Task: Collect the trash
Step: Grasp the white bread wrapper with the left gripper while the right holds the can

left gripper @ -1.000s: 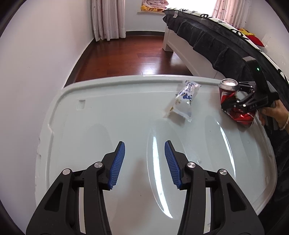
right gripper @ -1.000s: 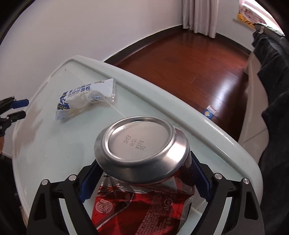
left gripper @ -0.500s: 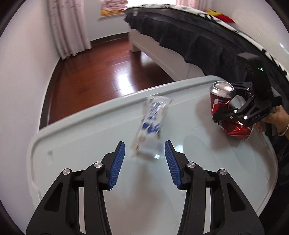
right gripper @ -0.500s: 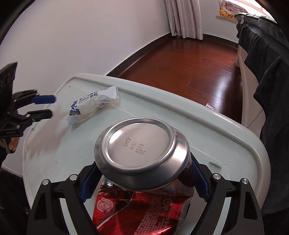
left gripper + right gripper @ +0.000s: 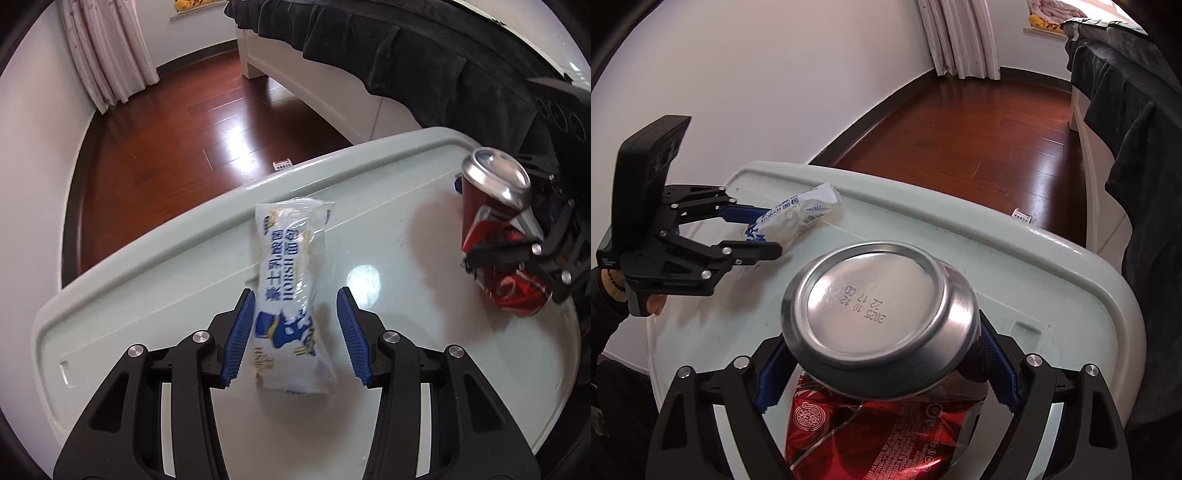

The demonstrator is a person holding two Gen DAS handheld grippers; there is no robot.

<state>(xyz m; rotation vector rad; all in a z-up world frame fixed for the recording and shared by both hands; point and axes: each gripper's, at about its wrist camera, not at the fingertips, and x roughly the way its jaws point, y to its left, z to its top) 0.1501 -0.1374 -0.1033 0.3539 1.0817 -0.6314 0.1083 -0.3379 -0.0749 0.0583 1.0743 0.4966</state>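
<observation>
Big pale lid-like surface (image 5: 155, 280) fills most of the left wrist frame, dark wood floor (image 5: 177, 122) in the upper left and a bed with a black cover (image 5: 406, 48) across the top. Right gripper (image 5: 882, 373) at the bottom of its own view is clamped on a crushed red can (image 5: 882, 306), which sits at the right edge in the left view. Left gripper (image 5: 295, 328) at bottom center has its 2 blue pads apart, straddling the white-and-blue snack wrapper (image 5: 291, 288) lying on the surface, not squeezing it. Small paper scrap (image 5: 282, 165) on the floor.
</observation>
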